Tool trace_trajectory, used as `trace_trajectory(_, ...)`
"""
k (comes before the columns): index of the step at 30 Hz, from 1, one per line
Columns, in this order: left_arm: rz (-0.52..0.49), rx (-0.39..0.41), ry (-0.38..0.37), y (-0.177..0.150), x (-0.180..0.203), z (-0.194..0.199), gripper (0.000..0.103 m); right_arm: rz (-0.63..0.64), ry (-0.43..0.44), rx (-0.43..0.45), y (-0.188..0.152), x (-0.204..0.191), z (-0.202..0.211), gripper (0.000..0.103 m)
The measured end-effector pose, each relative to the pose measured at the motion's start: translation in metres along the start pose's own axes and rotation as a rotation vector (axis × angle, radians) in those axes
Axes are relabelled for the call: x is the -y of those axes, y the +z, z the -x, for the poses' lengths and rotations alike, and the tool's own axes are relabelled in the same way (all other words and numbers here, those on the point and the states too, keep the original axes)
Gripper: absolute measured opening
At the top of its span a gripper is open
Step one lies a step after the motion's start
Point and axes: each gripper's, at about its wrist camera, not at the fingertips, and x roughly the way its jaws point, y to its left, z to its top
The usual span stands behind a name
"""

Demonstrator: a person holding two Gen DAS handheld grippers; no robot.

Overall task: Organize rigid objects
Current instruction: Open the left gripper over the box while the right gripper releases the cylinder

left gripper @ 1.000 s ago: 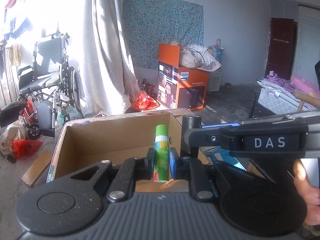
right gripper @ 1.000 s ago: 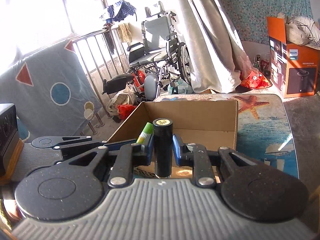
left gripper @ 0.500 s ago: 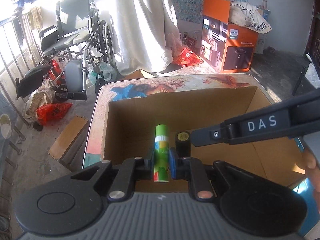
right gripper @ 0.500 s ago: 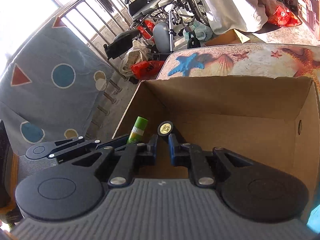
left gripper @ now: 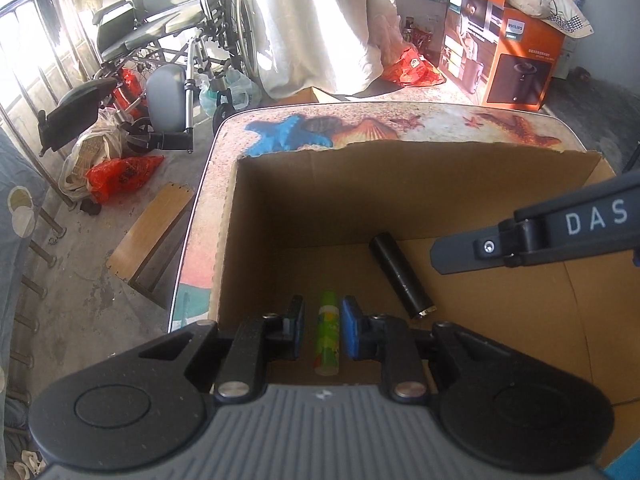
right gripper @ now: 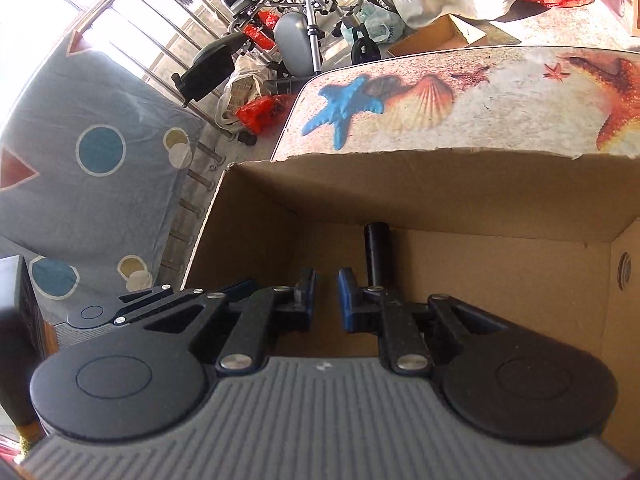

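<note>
Sunlit room, concrete floor; wheelchair by a white curtain, orange Philips carton beyond. Counter printed with starfish and shells carried 1 open cardboard box.

- Left hand-held gripper: jaws parted narrowly over the box, green tube lying between them on the box floor, gaps visible at both sides.
- Right hand-held gripper: jaws apart, holding nothing.
- Black cylinder: lying on the box floor, right of the green tube.
</note>
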Motion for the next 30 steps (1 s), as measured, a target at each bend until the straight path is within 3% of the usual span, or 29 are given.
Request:
trace_trajectory(2, 0.002, 0.007, 0.006, 0.001, 0.000, 0.001, 0.037, -0.005, -0.004, 0.001, -0.001, 0.003, 0.001, 0.013)
trace_trajectory(8, 0.035, 0.040, -0.020, 0.002, -0.007, 0.022, 0.045, -0.010, -0.047, -0.012, -0.002, 0.009, 0.006, 0.015)
trace_trajectory(10, 0.053, 0.064, -0.043, -0.002, -0.013, 0.037, 0.050, -0.009, -0.069, -0.019, 0.000, 0.010, 0.005, 0.025)
trace_trajectory(14, 0.106, 0.121, -0.103, -0.016, -0.030, 0.070, 0.060, -0.014, -0.114, -0.043, 0.007, 0.014, -0.009, 0.033)
trace_trajectory(21, 0.178, 0.205, -0.143, -0.052, -0.058, 0.115, 0.062, -0.077, -0.163, -0.150, 0.015, 0.022, -0.059, 0.040)
trace_trajectory(26, 0.201, 0.224, -0.145, -0.067, -0.068, 0.128, 0.062, -0.039, -0.150, -0.180, 0.014, 0.000, -0.083, 0.042)
trace_trajectory(30, 0.198, 0.230, -0.103, -0.071, -0.070, 0.131, 0.062, -0.031, -0.098, -0.189, 0.015, -0.019, -0.095, 0.043)
